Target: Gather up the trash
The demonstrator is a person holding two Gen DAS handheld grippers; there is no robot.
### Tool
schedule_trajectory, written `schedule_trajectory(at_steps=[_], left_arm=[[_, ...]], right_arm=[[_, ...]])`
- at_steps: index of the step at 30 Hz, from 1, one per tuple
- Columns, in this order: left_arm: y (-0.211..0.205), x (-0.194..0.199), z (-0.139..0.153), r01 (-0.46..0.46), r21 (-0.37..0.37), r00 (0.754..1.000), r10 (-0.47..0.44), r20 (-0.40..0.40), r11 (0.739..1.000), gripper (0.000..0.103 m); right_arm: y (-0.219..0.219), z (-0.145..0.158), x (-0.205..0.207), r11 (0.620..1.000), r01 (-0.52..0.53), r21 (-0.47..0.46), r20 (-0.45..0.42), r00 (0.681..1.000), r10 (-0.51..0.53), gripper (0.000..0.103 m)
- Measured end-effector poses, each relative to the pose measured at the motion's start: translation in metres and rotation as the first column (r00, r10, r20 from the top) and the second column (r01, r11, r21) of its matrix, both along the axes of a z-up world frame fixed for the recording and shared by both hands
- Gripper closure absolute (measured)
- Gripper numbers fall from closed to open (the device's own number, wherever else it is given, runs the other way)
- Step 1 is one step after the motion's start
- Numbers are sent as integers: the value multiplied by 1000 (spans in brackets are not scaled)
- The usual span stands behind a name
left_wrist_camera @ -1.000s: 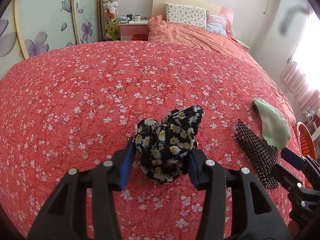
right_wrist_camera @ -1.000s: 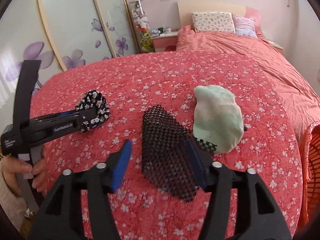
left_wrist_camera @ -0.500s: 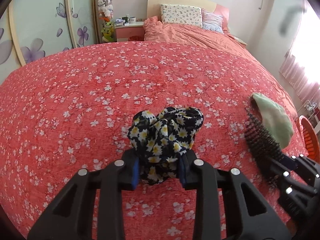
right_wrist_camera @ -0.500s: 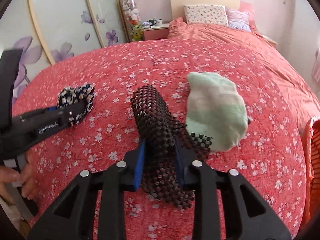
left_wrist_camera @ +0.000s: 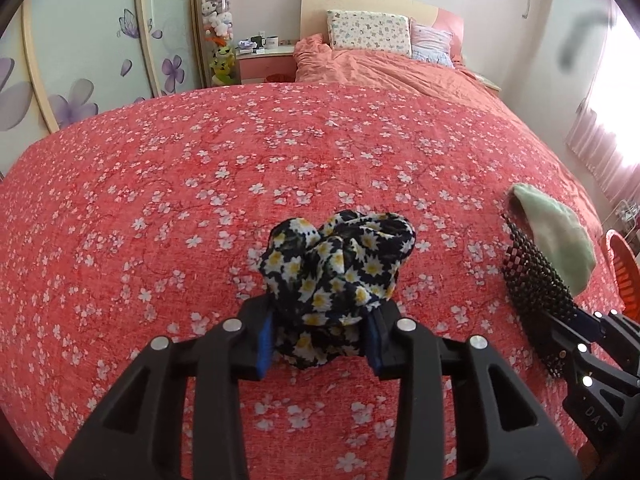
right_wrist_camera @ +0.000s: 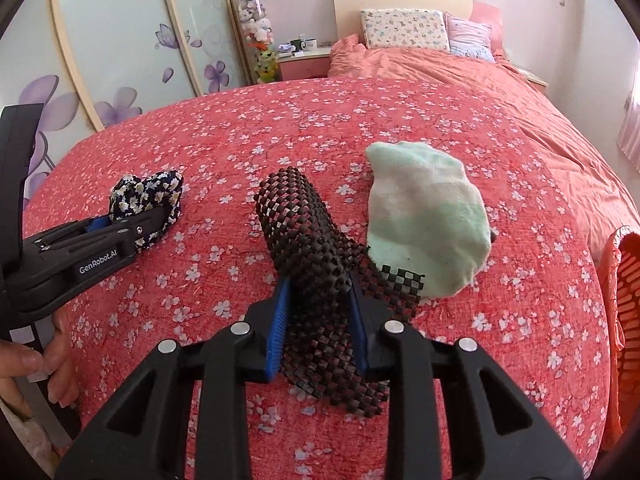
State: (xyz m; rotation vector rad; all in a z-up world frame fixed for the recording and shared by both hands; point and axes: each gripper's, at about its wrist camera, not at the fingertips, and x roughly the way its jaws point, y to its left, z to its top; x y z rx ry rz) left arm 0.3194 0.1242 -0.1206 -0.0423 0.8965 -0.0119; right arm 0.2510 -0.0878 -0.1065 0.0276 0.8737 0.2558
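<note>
Right wrist view, left to right: left hand-held gripper [right_wrist_camera: 138,222] clamps the daisy cloth [right_wrist_camera: 146,192], jaws easing open, so it may drop; right hand-held gripper [right_wrist_camera: 318,312] grips the mesh roll [right_wrist_camera: 304,232] on the bed [right_wrist_camera: 400,128], whose loose tail could drag the green cloth [right_wrist_camera: 426,232]

Three scraps on the red flowered bedspread [right_wrist_camera: 400,140]: one bunched black daisy-print cloth [left_wrist_camera: 338,272] at the left, one roll of dark mesh mat [right_wrist_camera: 304,232] in the middle, one pale green cloth [right_wrist_camera: 428,224] at the right. Two tools: left tool [left_wrist_camera: 320,340], right tool [right_wrist_camera: 318,320]. One hand [right_wrist_camera: 36,364] at the near left edge. One orange basket [right_wrist_camera: 624,300] at the far right edge. Farther off, two pillows: one flowered pillow [right_wrist_camera: 404,28], one pink striped pillow [right_wrist_camera: 470,38]. Two mugs [right_wrist_camera: 306,44] on one nightstand [right_wrist_camera: 304,62].
</note>
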Motion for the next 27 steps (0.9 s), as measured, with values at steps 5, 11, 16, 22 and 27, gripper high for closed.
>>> schedule_trajectory(at_steps=[5,11,16,22,27], left_arm=[[-4,1,2,2,-4,1000,-2,2,1000,75],[-8,-10,16,4,-36,999,-3,33,999,85],[-18,-27,40,24,-24,996,-22,84,999,85],[-38,-48,75,63,-35,988,-57,144,997,85],[-67,-66,103,116,-52,976,-104,190,992,85]], right_arm=[[-5,0,0,1000,-4,25,0,1000,4,77],[-21,16,-15,996,-22,91,38,999,19,93],[-41,46,-38,992,-19,123,123,992,4,94],[-78,85,-64,989,39,144,229,971,-72,94],[-116,108,-80,981,127,145,295,941,-165,94]])
